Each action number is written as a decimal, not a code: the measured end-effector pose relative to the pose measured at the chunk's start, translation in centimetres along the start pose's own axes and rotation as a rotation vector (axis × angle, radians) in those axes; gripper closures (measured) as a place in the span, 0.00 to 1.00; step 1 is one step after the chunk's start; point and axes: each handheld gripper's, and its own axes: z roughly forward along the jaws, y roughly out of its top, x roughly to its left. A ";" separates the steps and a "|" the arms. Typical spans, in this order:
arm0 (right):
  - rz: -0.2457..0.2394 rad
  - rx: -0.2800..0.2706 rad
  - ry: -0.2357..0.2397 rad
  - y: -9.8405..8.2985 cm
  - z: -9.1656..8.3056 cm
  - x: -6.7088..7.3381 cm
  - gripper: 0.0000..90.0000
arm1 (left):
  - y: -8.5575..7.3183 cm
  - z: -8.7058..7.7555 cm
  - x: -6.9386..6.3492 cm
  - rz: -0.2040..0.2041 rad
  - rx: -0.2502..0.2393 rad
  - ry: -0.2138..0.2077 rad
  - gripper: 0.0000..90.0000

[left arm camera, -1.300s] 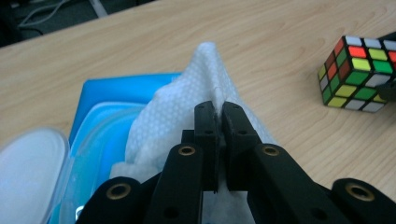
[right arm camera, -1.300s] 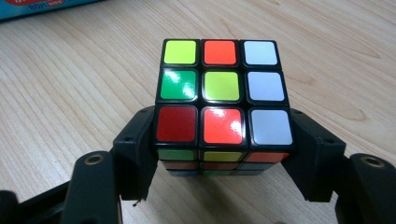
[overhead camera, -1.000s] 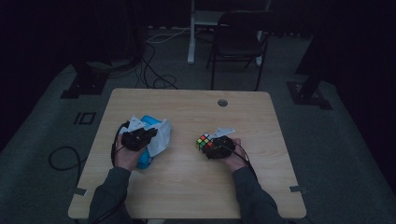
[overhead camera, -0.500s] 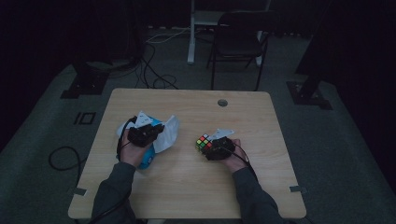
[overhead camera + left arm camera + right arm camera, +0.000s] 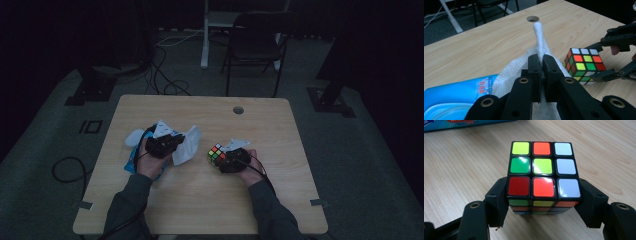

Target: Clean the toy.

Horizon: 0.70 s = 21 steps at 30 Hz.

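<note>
My left gripper (image 5: 541, 62) is shut on a white wet wipe (image 5: 539, 37), which stands up in a twisted strip past the pads. The wipe trails back toward a blue wipe packet (image 5: 454, 92) lying flat on the table. In the high view the left gripper (image 5: 172, 144) is left of centre, with the wipe (image 5: 187, 145) spread out to its right. My right gripper (image 5: 543, 202) is shut on a Rubik's cube (image 5: 543, 167), one jaw on each side, and the cube rests on the wood. The cube (image 5: 216, 153) sits a short gap to the right of the wipe.
The wooden table (image 5: 200, 200) has a round cable hole (image 5: 238, 109) near its far edge. A dark chair (image 5: 257, 42) and floor cables (image 5: 165, 75) lie beyond the table. The blue packet (image 5: 131, 162) sits under my left hand.
My left gripper has moved right and slightly up with the wipe, drawing it out of the packet toward the cube. The right gripper and cube have stayed put.
</note>
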 end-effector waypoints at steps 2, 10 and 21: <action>-0.005 -0.001 -0.001 0.0 0.0 0.1 0.38 | 0.1 0.2 -0.3 0.005 -0.001 -0.007 0.96; -0.012 -0.007 0.006 0.3 -0.1 0.5 0.38 | 0.5 1.2 -1.4 0.028 0.006 -0.030 0.96; -0.012 -0.010 0.016 0.4 -0.1 0.8 0.38 | 0.4 2.6 -2.6 0.047 0.025 -0.050 0.96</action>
